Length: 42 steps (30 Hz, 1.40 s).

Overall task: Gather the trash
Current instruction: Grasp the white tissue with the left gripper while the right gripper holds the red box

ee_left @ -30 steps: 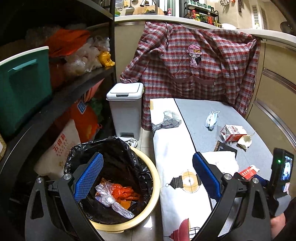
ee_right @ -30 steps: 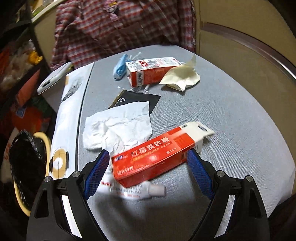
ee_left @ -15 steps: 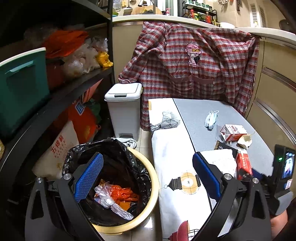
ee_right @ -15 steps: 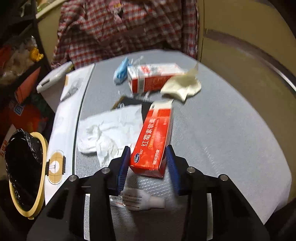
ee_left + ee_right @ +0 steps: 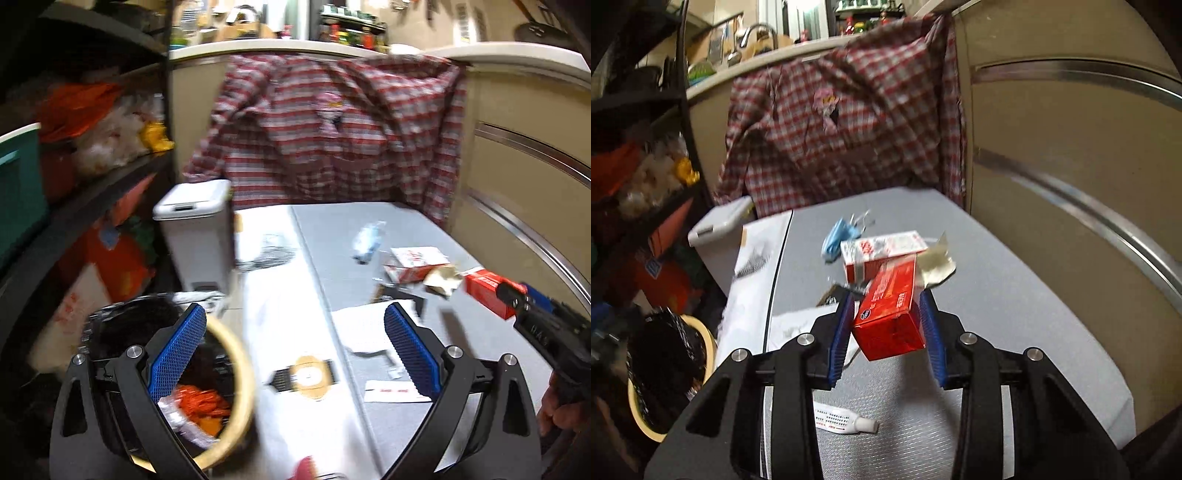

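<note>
My right gripper [image 5: 888, 328] is shut on a red ointment box [image 5: 890, 314] and holds it lifted above the grey table [image 5: 1015, 295]. The box also shows in the left wrist view [image 5: 485, 291], at the right. My left gripper [image 5: 291, 354] is open and empty, between the table's left edge and the round bin [image 5: 236, 373] lined with a black bag; orange trash [image 5: 201, 402] lies in it. On the table lie a white tube [image 5: 846, 422], a crumpled tissue [image 5: 365, 328], a red-and-white carton [image 5: 882, 251], a blue face mask [image 5: 838, 234] and a beige scrap [image 5: 938, 267].
A white lidded bin [image 5: 195, 229] stands behind the round bin. A dark shelf rack [image 5: 92, 184] with bags and a teal box fills the left. A plaid shirt [image 5: 332, 136] hangs behind the table. A beige curved cabinet wall [image 5: 1071, 166] bounds the right.
My right gripper closed on the red box, turned it end-on and lifted it off the table. My left gripper shifted right, so the bin now sits lower left.
</note>
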### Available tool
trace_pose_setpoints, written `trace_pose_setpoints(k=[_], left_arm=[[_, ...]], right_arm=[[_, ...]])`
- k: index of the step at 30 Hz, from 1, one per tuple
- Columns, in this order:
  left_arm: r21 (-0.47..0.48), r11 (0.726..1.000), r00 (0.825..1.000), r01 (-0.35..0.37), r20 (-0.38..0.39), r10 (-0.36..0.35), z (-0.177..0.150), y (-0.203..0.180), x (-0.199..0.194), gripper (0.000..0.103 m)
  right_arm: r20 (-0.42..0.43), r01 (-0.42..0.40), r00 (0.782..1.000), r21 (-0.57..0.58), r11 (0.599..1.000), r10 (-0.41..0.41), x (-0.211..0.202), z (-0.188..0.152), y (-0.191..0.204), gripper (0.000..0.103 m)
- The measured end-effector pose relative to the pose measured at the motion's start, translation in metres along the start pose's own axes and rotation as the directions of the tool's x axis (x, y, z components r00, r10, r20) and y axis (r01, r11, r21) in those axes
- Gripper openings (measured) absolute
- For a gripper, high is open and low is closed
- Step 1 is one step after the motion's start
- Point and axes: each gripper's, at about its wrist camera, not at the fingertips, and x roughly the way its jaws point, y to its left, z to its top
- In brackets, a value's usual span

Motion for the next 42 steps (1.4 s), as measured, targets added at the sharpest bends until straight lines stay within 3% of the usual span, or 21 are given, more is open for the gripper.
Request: trace_pose_setpoints(k=[3, 6, 12, 20, 22, 23, 24, 26, 27, 28, 33, 42], left_arm=[[0.06, 0.993, 0.995, 0.103, -0.018, -0.102, -0.004, -0.029, 0.021, 0.094], [0.105, 0.981, 0.985, 0.165, -0.069, -0.159, -0.011, -0.052, 0.047, 0.094], [0.063, 0.962, 0.949, 0.266, -0.19, -0.25, -0.024, -0.072, 0.097, 0.094], [0.051, 0.961, 0.915, 0.273, -0.321, -0.243, -0.043, -0.077, 0.15, 0.094], [0.03, 0.961, 0.902, 0.276, -0.352, -0.248, -0.047, -0.074, 0.157, 0.089], [0.036, 0.962, 0.906, 0.271, -0.346, -0.243, -0.047, -0.074, 0.157, 0.082], [0.042, 0.955, 0.902, 0.294, -0.342, -0.263, -0.047, -0.075, 0.156, 0.06], [0.087, 0.953, 0.907, 0.289, -0.344, -0.244, -0.047, -0.08, 0.155, 0.038], [0.092, 0.951, 0.905, 0.296, -0.346, -0.248, -0.046, -0.08, 0.156, 0.019], [0.09, 0.944, 0.895, 0.318, -0.356, -0.267, -0.047, -0.08, 0.155, 0.012], [0.131, 0.947, 0.915, 0.293, -0.325, -0.238, -0.037, -0.08, 0.143, 0.007], [0.083, 0.975, 0.958, 0.207, -0.217, -0.185, 0.003, -0.053, 0.085, 0.007]], right_arm=[[0.015, -0.006, 1.0, 0.034, 0.999, 0.006, -0.005, 0.007, -0.012, 0.037], [0.018, -0.004, 1.0, 0.052, 0.999, 0.003, -0.007, 0.007, -0.018, 0.037], [-0.007, 0.014, 1.0, 0.068, 0.998, -0.013, 0.003, 0.004, -0.028, 0.037], [-0.055, 0.015, 0.998, 0.085, 0.996, -0.011, 0.022, 0.0, -0.03, 0.037], [-0.058, 0.009, 0.998, 0.083, 0.997, -0.004, 0.024, -0.001, -0.027, 0.037], [-0.061, 0.006, 0.998, 0.082, 0.997, -0.001, 0.025, -0.001, -0.026, 0.037], [-0.063, 0.004, 0.998, 0.08, 0.997, 0.001, 0.026, -0.001, -0.024, 0.037], [-0.069, 0.001, 0.998, 0.079, 0.997, 0.004, 0.028, -0.001, -0.023, 0.037], [-0.073, -0.001, 0.997, 0.083, 0.997, 0.007, 0.029, -0.001, -0.023, 0.037], [-0.075, -0.002, 0.997, 0.085, 0.996, 0.008, 0.029, -0.002, -0.023, 0.037], [-0.065, 0.008, 0.998, 0.088, 0.996, -0.002, 0.027, -0.001, -0.025, 0.036], [-0.031, 0.004, 1.0, 0.085, 0.996, -0.001, 0.015, 0.001, -0.027, 0.036]])
